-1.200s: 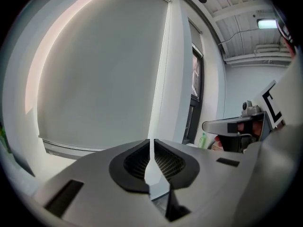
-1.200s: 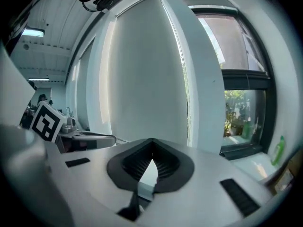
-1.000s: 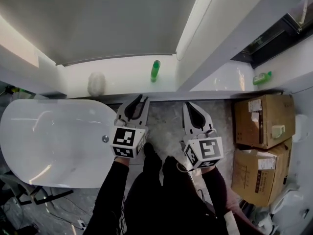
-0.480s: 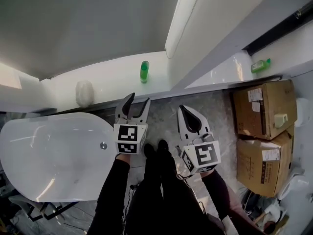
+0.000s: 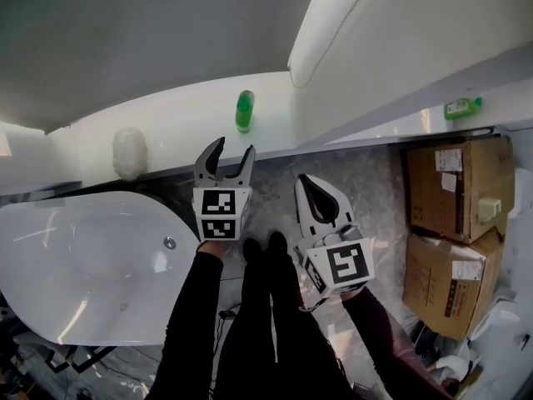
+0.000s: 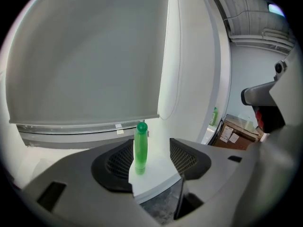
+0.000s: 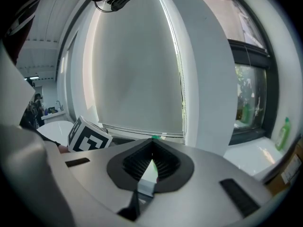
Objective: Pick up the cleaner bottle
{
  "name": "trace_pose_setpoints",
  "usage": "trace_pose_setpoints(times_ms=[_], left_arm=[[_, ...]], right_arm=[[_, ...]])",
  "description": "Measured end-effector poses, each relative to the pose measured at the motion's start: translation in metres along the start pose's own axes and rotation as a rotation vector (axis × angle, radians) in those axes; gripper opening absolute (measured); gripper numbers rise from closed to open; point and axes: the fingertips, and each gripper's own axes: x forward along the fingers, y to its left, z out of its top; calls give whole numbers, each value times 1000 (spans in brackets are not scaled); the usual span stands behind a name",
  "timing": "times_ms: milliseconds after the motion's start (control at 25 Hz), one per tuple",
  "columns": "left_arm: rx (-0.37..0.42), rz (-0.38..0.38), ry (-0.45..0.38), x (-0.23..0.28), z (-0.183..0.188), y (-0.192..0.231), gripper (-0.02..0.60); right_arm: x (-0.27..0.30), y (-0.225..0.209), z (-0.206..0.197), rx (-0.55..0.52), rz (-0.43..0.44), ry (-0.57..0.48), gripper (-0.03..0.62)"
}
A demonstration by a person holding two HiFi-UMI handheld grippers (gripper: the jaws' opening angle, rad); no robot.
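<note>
A bathroom being fitted out: white bathtub, marble floor, cardboard boxes.

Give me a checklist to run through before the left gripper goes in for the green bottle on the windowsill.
1. Green cleaner bottle upright on the windowsill: ok.
2. Left gripper jaws apart: ok, they are opening and hold nothing.
3. Bottle lined up with the gap: ok, the left gripper view frames it in the gap, nearer the left jaw.
4. Jaws around the bottle: not ok, the head view shows the tips short of it.
5. Right gripper out of the way: ok, jaws together, empty, lower right of the bottle in the head view.
6. Cap tight: cannot tell.
</note>
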Motion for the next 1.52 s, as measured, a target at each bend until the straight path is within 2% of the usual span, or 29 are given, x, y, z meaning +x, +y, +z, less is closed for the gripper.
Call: trace_pose_setpoints(times_ms=[400, 880, 1040, 1520], left_arm=[[15, 14, 31, 46, -32, 7, 249], [-3, 24, 35, 94, -69, 23, 249], [-3, 24, 29, 108, -74, 28, 249], [18, 15, -8, 136, -79, 31, 249]], right_arm=[[43, -5, -29, 21, 27, 26, 5], [90, -10, -72, 21, 44, 53, 5], [106, -21, -80, 30, 28, 55, 5], [152, -27, -96, -4, 59, 87, 5]])
